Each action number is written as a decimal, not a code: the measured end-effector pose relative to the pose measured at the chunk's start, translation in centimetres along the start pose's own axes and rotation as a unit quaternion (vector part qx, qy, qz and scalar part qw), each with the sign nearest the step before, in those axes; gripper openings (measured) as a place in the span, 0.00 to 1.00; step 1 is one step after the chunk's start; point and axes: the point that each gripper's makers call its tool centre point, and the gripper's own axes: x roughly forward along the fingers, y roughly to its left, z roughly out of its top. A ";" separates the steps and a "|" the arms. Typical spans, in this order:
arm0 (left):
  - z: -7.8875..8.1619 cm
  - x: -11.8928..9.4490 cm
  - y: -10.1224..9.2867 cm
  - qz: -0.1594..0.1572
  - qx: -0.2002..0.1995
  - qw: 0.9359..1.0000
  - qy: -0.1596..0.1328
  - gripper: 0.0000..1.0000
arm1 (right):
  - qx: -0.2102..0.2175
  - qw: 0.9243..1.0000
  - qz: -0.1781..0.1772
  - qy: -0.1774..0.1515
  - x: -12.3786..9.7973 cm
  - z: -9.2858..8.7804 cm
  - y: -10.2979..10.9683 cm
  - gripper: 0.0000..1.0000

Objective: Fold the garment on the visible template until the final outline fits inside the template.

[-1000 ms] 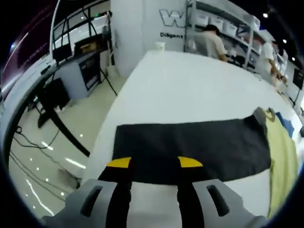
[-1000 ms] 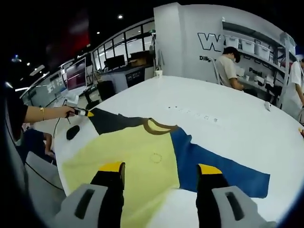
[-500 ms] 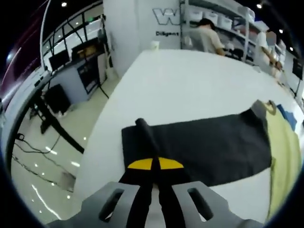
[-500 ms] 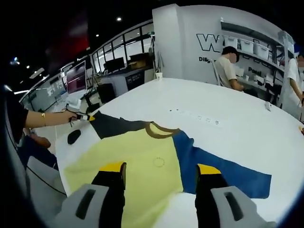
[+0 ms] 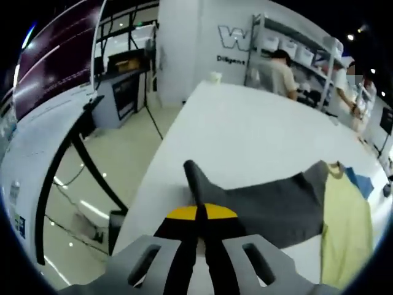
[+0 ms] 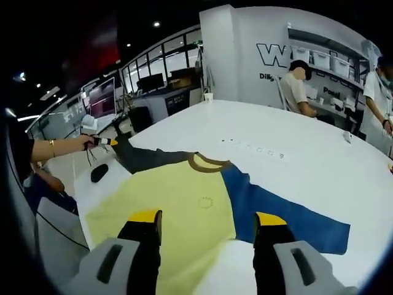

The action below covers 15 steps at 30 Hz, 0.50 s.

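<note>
Lifted since before, the grey sleeve hangs pinched in the left gripper — right gripper fingers spread.

The place reads as a lab or workshop hall. A large white table stands on a glossy floor. Metal shelving carries rows of white bins, and a white wall bears large lettering. Desks with monitors line one side, and 2 people stand at the shelves.
</note>
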 end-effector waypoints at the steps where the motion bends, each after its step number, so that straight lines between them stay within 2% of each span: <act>1: 0.1 -0.4 -0.5 0.000 0.000 1.000 -0.002 0.00 | 0.003 1.000 0.000 -0.001 -0.2 -0.1 -0.2 0.57; 2: 0.1 -0.9 -1.0 0.001 0.000 1.000 -0.003 0.00 | 0.006 1.000 -0.001 -0.003 -0.5 -0.3 0.0 0.57; 3: 0.9 -1.6 -2.0 -0.001 -0.009 1.000 -0.013 0.00 | 0.008 1.000 -0.002 -0.005 -0.7 -0.5 0.2 0.57; 6: 2.6 -1.6 -2.9 -0.010 -0.024 0.999 -0.035 0.00 | 0.013 1.000 -0.004 -0.009 -1.4 -0.7 0.0 0.57; 7: 2.9 -2.6 -4.5 -0.015 -0.020 0.999 -0.041 0.00 | 0.015 1.000 -0.006 -0.013 -1.6 -0.8 -0.3 0.57; 8: 3.2 -3.0 -5.2 -0.019 -0.018 0.999 -0.044 0.00 | 0.016 1.000 -0.006 -0.014 -1.7 -0.8 -0.4 0.57; 9: 4.3 -3.0 -6.7 -0.040 -0.007 0.998 -0.058 0.00 | 0.017 1.000 -0.006 -0.016 -2.0 -1.0 -0.8 0.58; 12: 6.0 -2.6 -7.8 -0.067 0.002 0.995 -0.071 0.00 | 0.015 1.000 -0.013 -0.019 -3.0 -1.4 -0.3 0.59; 13: 7.0 -3.4 -9.6 -0.080 0.013 0.994 -0.079 0.00 | 0.017 1.000 -0.013 -0.021 -3.3 -1.5 -0.3 0.60; 15: 7.8 -4.1 -11.2 -0.092 0.018 0.992 -0.085 0.00 | 0.022 0.999 -0.013 -0.026 -4.0 -2.0 -0.2 0.60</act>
